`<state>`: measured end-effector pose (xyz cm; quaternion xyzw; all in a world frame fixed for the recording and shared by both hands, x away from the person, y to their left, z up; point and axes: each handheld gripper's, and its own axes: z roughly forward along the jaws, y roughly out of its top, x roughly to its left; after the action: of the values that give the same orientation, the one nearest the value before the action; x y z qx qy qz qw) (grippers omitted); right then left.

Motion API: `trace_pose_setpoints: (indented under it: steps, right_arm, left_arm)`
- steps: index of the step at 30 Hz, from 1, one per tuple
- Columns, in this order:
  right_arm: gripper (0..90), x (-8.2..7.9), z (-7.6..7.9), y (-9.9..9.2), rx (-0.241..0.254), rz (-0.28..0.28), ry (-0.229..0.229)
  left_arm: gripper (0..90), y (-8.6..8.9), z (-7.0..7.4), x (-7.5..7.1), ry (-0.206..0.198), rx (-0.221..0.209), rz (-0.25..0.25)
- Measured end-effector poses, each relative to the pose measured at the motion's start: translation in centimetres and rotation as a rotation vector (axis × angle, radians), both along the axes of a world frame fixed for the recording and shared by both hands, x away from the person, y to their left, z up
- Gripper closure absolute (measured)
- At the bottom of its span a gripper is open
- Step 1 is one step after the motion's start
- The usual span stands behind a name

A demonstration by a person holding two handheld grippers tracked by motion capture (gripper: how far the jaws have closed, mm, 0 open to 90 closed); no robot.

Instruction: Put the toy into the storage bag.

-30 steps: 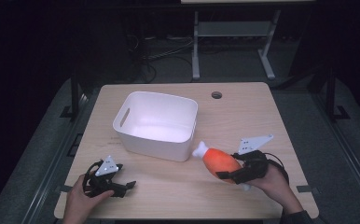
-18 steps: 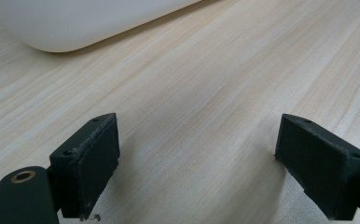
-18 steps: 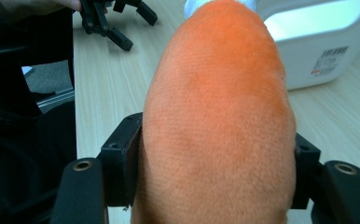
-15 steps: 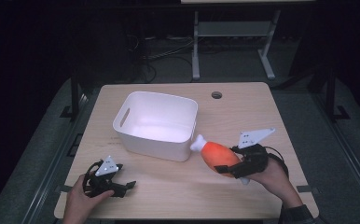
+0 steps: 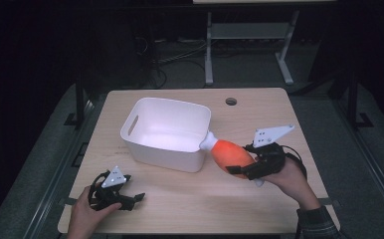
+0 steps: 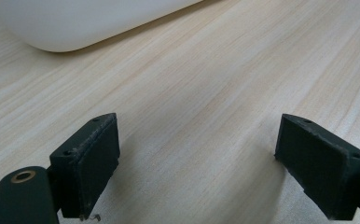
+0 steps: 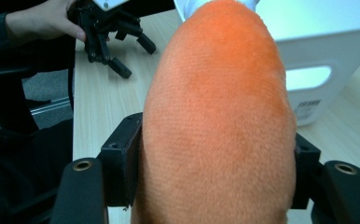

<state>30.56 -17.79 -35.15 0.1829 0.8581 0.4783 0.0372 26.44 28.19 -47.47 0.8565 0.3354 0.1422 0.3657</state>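
The jaws of the right gripper (image 5: 240,169) are clamped on the fat orange body of a plush drumstick toy (image 5: 228,154), one black pad pressing each flank, and in the right gripper view (image 7: 215,186) we see the fabric bulging up between them. We hold the toy clear of the counter (image 5: 259,114), tilted, with its white tip pointing away from the jaws and sitting right at the near corner of the white plastic bin (image 5: 167,132), at about rim height; whether the tip touches the wall we cannot tell. Beyond the toy, the bin's handle slot and a barcode label show on its side. Over on the other side, the left gripper (image 5: 130,198) rests low on the counter in the person's hand, its jaws spread wide with only bare wood between them, and the bin's rounded bottom edge lies well ahead of those jaws.
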Motion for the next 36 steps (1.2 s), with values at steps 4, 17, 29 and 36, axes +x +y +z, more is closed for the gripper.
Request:
trace_pose_setpoints:
  steps: [4,17,29,36]
  right_arm:
    - [36.0,0.5,0.7,0.2,-0.004,0.005,-0.012]
    - [36.0,1.8,2.7,1.6,-0.009,0.038,-0.032]
    - [35.9,3.4,4.2,3.3,-0.024,0.074,-0.047]
    - [35.9,4.4,4.9,4.6,-0.035,0.094,-0.055]
  left_arm:
    - [12.8,0.0,0.0,0.0,0.0,0.001,0.0]
    - [12.8,0.0,0.0,0.0,0.0,0.003,-0.002]
    - [12.8,0.0,0.0,0.0,-0.002,0.002,-0.001]
    - [12.8,0.0,0.0,0.0,-0.002,0.001,-0.001]
